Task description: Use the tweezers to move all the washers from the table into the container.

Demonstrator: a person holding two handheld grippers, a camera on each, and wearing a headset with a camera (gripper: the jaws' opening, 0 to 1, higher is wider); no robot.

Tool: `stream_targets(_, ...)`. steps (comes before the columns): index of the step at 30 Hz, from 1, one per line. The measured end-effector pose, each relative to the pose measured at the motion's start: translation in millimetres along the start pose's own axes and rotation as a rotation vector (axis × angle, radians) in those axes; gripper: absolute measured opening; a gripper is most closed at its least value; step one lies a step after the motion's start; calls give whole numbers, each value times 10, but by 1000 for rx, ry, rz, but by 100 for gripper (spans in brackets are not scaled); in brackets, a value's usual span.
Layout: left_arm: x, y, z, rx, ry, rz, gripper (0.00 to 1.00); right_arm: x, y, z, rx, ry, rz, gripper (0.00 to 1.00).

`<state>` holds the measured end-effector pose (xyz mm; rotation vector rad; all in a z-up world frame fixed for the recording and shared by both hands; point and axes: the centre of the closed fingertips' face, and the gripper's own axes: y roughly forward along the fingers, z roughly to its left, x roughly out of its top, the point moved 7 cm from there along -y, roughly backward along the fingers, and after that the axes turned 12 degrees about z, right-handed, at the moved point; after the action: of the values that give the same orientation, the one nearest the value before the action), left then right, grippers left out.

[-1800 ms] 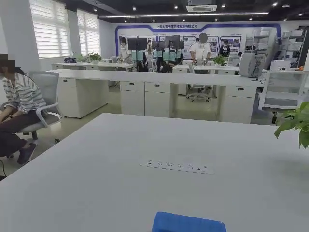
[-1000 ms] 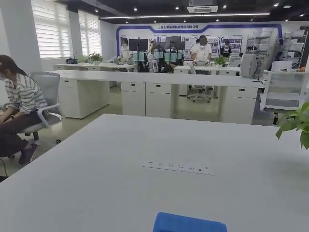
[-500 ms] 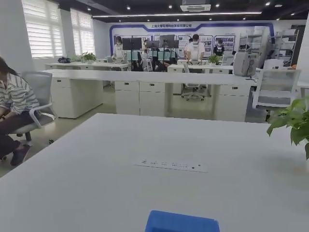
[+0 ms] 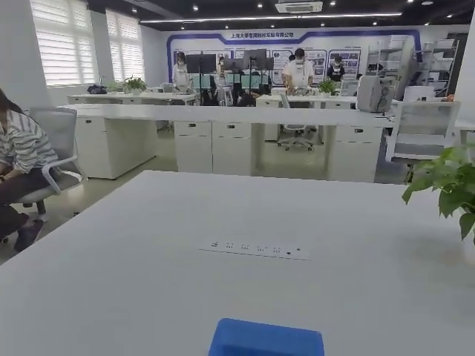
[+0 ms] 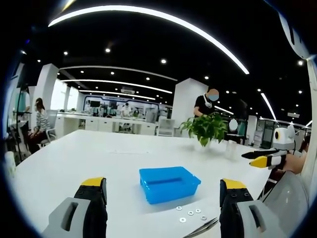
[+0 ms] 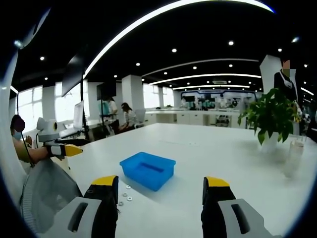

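Smooth white table (image 4: 111,282); rectangular blue container (image 4: 266,341)

Head view faces forward across the surface (image 4: 148,282); both gripper views sit low over it; all three share the container (image 5: 168,183).

Jaws of the left gripper (image 5: 162,184) are held spread wide, nothing gripped. Jaws of the right gripper (image 6: 160,181) are held equally wide, also empty. Both are pointed forward, side by side, well apart.
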<state>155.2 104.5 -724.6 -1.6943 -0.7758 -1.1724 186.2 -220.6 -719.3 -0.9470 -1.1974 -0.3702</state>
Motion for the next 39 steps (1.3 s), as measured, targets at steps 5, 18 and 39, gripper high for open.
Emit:
stream_targets(5, -13, 3, 6, 14, 12, 13, 95, 21, 10, 88, 53, -16, -2, 67)
stream_targets(18, -42, -7, 17, 77, 51, 51, 94, 6, 18, 161, 109, 0, 23, 64)
stream_targets(39, -185, 40, -133, -242, 61, 384, 50, 8, 102, 272, 135, -82, 194, 49)
